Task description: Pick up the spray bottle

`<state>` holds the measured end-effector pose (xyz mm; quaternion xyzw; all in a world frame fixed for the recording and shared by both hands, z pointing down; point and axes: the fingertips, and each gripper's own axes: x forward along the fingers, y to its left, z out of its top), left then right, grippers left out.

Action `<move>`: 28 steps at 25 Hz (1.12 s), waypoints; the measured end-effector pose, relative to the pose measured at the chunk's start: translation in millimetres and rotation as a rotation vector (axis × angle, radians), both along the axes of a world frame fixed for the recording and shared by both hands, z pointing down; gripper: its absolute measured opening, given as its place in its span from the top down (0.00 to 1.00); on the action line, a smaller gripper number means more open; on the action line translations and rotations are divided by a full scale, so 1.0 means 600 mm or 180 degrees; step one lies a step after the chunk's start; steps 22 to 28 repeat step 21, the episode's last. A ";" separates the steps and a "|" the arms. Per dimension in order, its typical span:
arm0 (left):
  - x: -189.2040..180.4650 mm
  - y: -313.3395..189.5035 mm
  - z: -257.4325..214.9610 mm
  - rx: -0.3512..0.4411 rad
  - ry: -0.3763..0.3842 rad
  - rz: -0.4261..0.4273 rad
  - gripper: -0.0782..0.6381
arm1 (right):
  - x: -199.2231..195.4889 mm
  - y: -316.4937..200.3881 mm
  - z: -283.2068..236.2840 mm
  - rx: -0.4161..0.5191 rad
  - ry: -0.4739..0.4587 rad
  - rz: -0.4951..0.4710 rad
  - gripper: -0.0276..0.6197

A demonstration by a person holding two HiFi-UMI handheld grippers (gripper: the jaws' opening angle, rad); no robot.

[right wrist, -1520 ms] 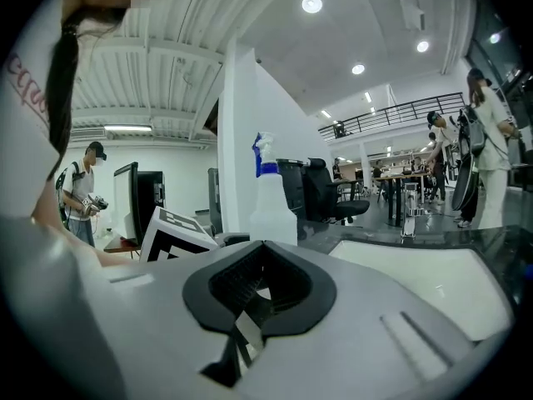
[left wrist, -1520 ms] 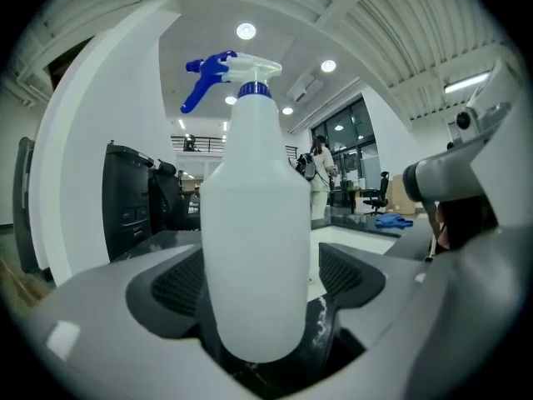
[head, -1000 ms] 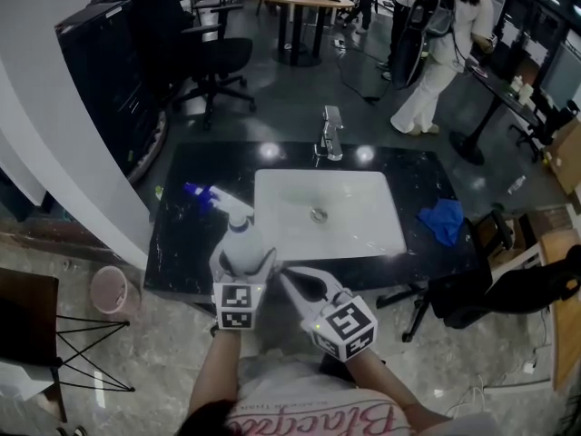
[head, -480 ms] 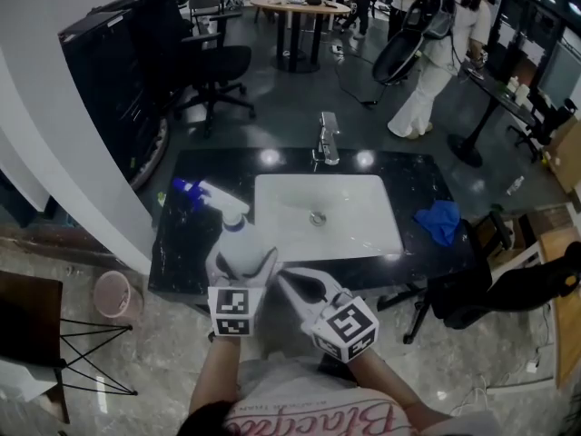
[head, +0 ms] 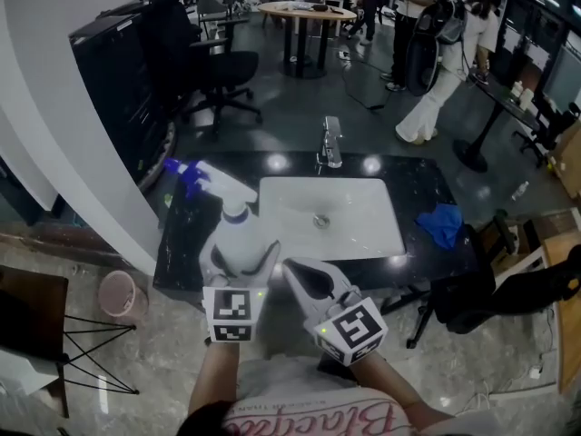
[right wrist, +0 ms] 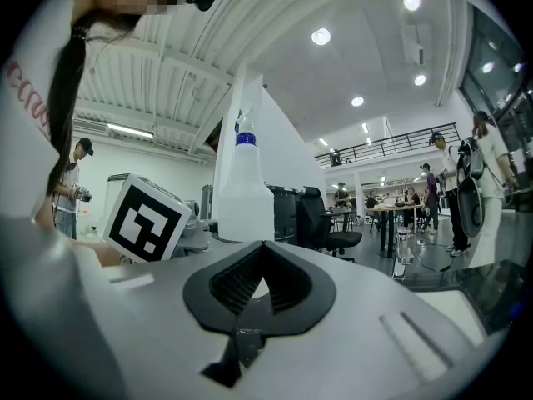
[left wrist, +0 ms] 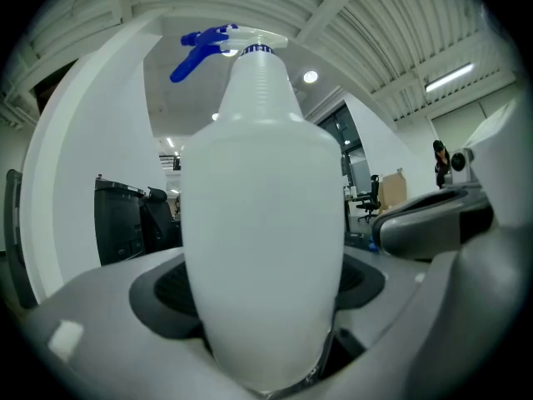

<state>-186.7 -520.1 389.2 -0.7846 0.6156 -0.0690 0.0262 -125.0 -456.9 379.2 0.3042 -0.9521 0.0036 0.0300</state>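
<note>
Left claw (head: pixel 241 256) clamps its two grey jaws against the lower body of the spray bottle (head: pixel 239 234), whose base sits deep in the throat between the ribbed black pads, as the left gripper view shows. Over the past second the grip has held while the bottle has come up toward the head camera, its blue trigger head (head: pixel 184 171) now showing further up in the head view, against the far left corner of the table (head: pixel 182 243). From this the pick-up looks all but made: the bottle appears to hang clear of the surface, carried above the table's near edge, left of the basin (head: pixel 363 216). Right claw (head: pixel 300 280) hovers just beside it, jaws closed on nothing, only the small diamond gap between its pads showing in the right gripper view. Bottle is smooth, opaque white plastic, broad and rounded low down, tapering through a ridged neck to a blue collar and trigger. Table is glossy black stone flecked with white, the basin a matt white rectangle under a chrome tap (head: pixel 332 142), and a crumpled blue cloth (head: pixel 443 224) lies at the right end
</note>
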 end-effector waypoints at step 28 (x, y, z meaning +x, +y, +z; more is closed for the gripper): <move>-0.011 0.015 -0.038 0.0142 0.0026 -0.0061 0.31 | -0.014 0.016 -0.047 0.0247 -0.0051 -0.0033 0.96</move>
